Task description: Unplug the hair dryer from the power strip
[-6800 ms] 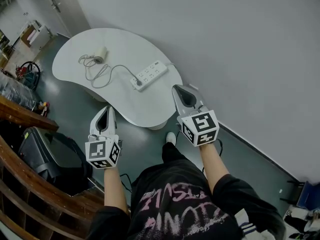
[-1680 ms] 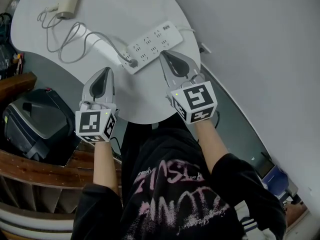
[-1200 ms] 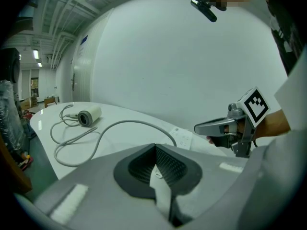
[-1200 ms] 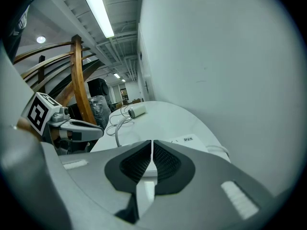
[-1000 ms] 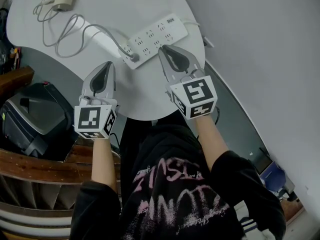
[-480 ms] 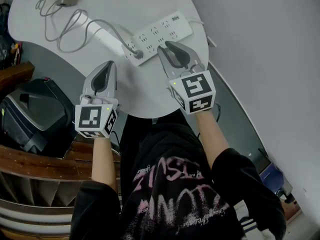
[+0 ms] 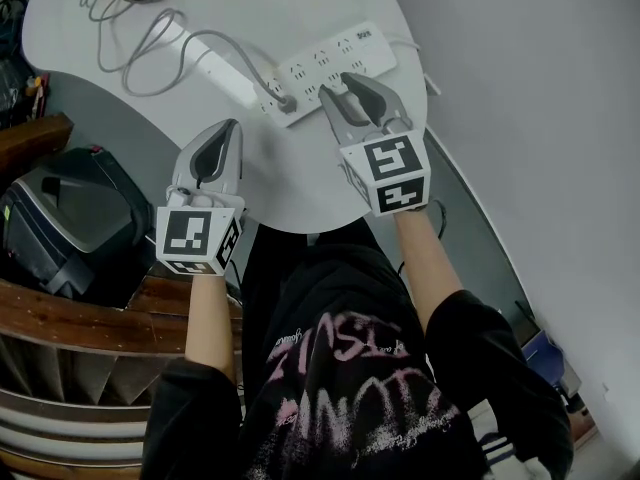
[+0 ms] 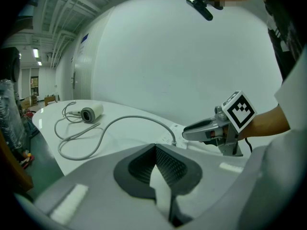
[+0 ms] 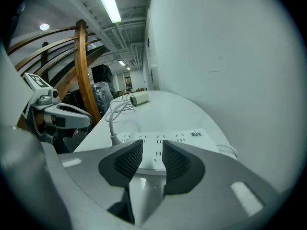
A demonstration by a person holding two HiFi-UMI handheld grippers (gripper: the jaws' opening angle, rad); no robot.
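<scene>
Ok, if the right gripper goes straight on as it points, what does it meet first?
Probably the power strip, mid-length, not the plug at its left end. The right gripper has just been opening, nothing between its jaws.

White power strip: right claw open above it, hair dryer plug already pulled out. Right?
No: the pale grey plug still sits in the long white power strip, per the head view. The right claw, jaws just opening, is open above it.
</scene>
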